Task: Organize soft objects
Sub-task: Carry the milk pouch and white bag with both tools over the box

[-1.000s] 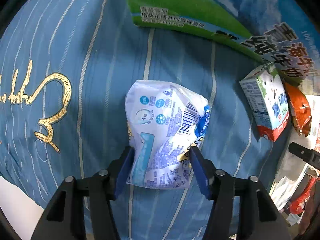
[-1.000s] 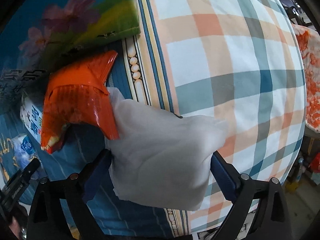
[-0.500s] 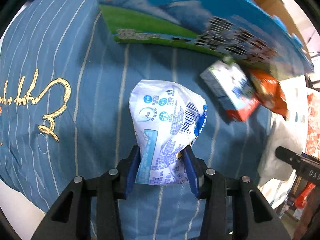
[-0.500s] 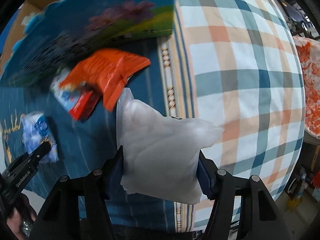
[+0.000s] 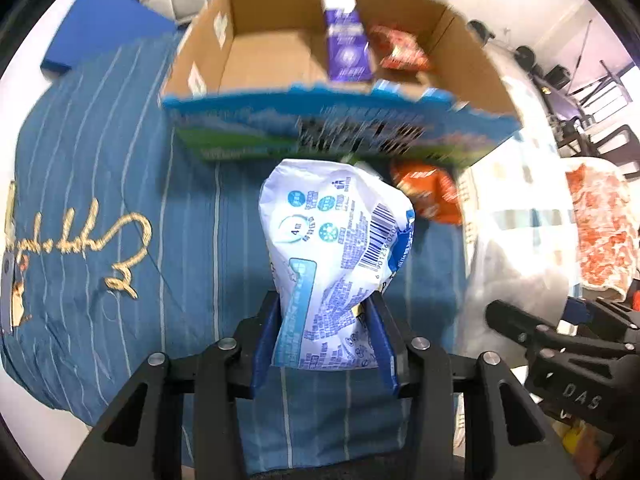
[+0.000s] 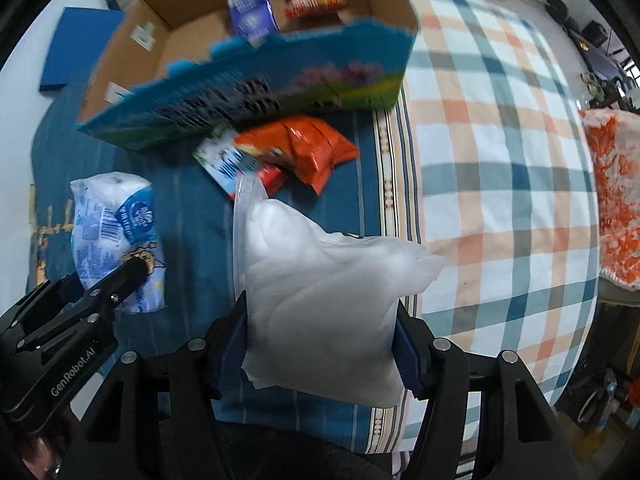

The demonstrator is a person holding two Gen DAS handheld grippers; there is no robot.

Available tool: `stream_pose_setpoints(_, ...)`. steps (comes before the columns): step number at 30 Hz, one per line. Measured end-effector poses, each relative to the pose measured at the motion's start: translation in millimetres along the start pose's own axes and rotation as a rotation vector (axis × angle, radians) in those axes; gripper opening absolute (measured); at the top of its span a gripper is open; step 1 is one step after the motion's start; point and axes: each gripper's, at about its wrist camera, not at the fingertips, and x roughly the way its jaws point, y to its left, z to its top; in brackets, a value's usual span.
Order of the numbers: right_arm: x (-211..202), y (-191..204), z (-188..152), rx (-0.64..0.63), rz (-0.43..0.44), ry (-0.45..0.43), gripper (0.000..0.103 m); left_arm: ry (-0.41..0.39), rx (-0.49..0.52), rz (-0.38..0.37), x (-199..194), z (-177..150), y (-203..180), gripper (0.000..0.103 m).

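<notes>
Over blue striped bedding (image 5: 100, 184), the left gripper (image 5: 326, 338) is pinching a tissue pack (image 5: 332, 248) and the right gripper (image 6: 322, 350) is squeezing a white padded bag (image 6: 320, 288); both probably need carrying clear above the cardboard box (image 5: 472, 56) wall before release.

We see a blue striped cloth (image 5: 100, 184) with gold script embroidery (image 5: 120, 248), a plaid sheet (image 6: 500, 168) beside it, an orange-white patterned cloth (image 6: 616, 200) at far right, a flat blue board (image 6: 76, 48) top left, and dark gear (image 5: 560, 76) in the background, blurred.
</notes>
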Motion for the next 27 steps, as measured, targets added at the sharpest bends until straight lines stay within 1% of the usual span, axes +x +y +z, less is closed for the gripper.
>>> stream_pose_setpoints(1,-10.1,0.9,-5.6,-0.008,0.005,-0.015,0.065,-0.011,0.002,-0.002,-9.0,0.8,0.5,0.040)
stream_pose_setpoints(2,-11.8,3.5,-2.2,-0.012,0.006,-0.027,0.065,-0.022,0.002,-0.007,-17.0,4.5,2.7,0.040)
stream_pose_setpoints(4,-29.5,5.2,-1.4,-0.023,0.009,-0.058,0.065,-0.058,0.003,-0.015,-41.7,13.6,2.6,0.040)
stream_pose_setpoints(6,-41.4,3.5,1.4,-0.032,0.010,-0.088,0.065,-0.085,0.008,-0.019,-44.5,15.6,8.4,0.040)
stream_pose_setpoints(9,-61.4,1.4,-3.0,-0.045,0.013,-0.122,0.065,-0.122,0.012,-0.024,-62.9,21.5,14.5,0.040)
stream_pose_setpoints(11,-64.4,3.7,3.3,-0.052,0.011,-0.147,0.065,-0.142,0.007,-0.027,-72.4,26.7,18.6,0.040)
stream_pose_setpoints(16,-86.7,8.5,12.0,-0.050,0.049,-0.193,0.065,-0.185,-0.016,-0.047,-94.2,45.1,27.3,0.040)
stream_pose_setpoints(20,-100.2,8.5,29.6,-0.031,0.109,-0.222,0.065,-0.210,-0.027,-0.065,-103.5,67.7,31.5,0.040)
stream_pose_setpoints(21,-103.6,8.2,35.4,-0.031,0.118,-0.231,0.065,-0.217,-0.033,-0.073,-106.3,78.3,33.5,0.040)
stream_pose_setpoints(23,-113.1,8.5,49.4,-0.026,0.128,-0.253,0.065,-0.218,-0.035,-0.084,-108.3,93.5,35.7,0.040)
stream_pose_setpoints(24,-117.8,9.1,57.0,-0.026,0.132,-0.264,0.065,-0.217,-0.043,-0.092,-108.1,106.7,37.9,0.040)
stream_pose_setpoints(27,-126.3,9.1,89.3,-0.021,0.122,-0.291,0.065,-0.200,-0.047,-0.100,-102.7,135.7,41.3,0.040)
